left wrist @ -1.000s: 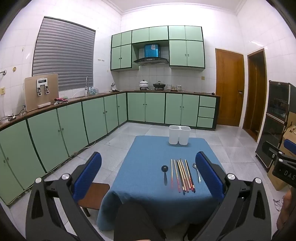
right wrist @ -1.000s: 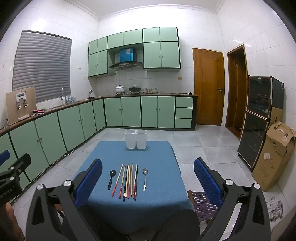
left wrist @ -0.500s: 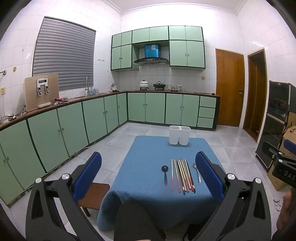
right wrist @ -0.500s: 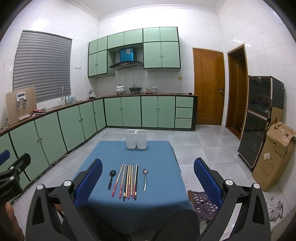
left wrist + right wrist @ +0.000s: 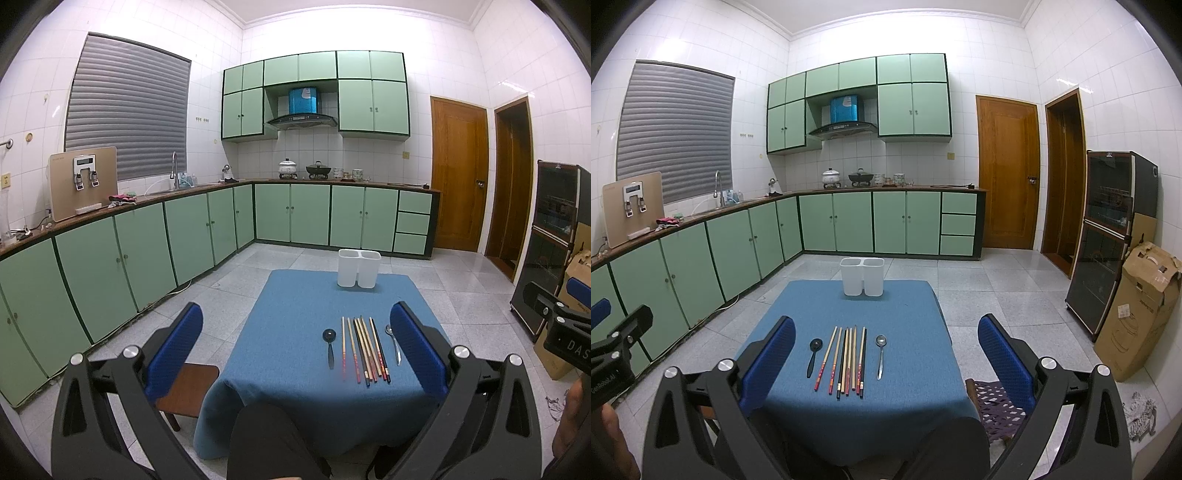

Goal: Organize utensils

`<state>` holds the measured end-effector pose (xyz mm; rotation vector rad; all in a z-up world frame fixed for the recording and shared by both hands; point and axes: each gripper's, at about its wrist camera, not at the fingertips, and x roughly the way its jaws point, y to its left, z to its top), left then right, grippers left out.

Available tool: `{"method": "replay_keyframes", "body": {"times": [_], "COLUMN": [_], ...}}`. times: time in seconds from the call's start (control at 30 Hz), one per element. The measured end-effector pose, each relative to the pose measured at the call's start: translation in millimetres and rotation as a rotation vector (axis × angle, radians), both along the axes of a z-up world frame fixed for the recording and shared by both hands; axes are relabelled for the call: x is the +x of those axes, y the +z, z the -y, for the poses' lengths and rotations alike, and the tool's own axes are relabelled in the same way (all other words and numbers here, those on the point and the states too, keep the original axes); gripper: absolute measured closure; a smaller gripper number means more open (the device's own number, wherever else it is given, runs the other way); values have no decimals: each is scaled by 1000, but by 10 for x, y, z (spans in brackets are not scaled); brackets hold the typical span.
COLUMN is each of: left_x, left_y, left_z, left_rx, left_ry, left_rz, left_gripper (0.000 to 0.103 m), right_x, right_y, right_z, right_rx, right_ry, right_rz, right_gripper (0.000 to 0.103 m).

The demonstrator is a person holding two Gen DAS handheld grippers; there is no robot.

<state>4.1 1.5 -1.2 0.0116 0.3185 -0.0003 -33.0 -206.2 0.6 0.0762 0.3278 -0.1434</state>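
A row of utensils lies on the blue tablecloth [image 5: 295, 332] [image 5: 908, 317]: a black spoon [image 5: 329, 345] [image 5: 813, 355] at the left, several chopsticks [image 5: 364, 349] [image 5: 846, 360] in the middle, a metal spoon [image 5: 393, 343] [image 5: 881, 354] at the right. A white two-compartment holder [image 5: 359, 268] [image 5: 862, 271] stands upright at the table's far edge, with nothing showing above its rims. My left gripper [image 5: 295, 332] and right gripper [image 5: 886, 343] are both open and empty, held back from the table's near edge, apart from everything.
A wooden stool [image 5: 188, 387] stands left of the table and a woven stool [image 5: 997, 406] right of it. Green cabinets [image 5: 147, 251] line the left and back walls. A cardboard box [image 5: 1141, 310] and a dark glass-door cabinet [image 5: 1108, 236] stand on the right.
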Motion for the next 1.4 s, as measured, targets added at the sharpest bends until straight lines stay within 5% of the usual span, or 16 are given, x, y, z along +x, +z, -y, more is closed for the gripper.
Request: {"method": "replay_keyframes", "body": {"times": [1.4], "left_x": [7], "left_y": [-69], "left_z": [-27], "left_rx": [2], "left_ry": [-4], "left_rz": [-6], "left_gripper": [5], "right_x": [17], "right_y": [-36], "right_z": [-23], "right_rx": [0], "right_ry": [-5], "right_rz": [0], "right_gripper": [6]}}
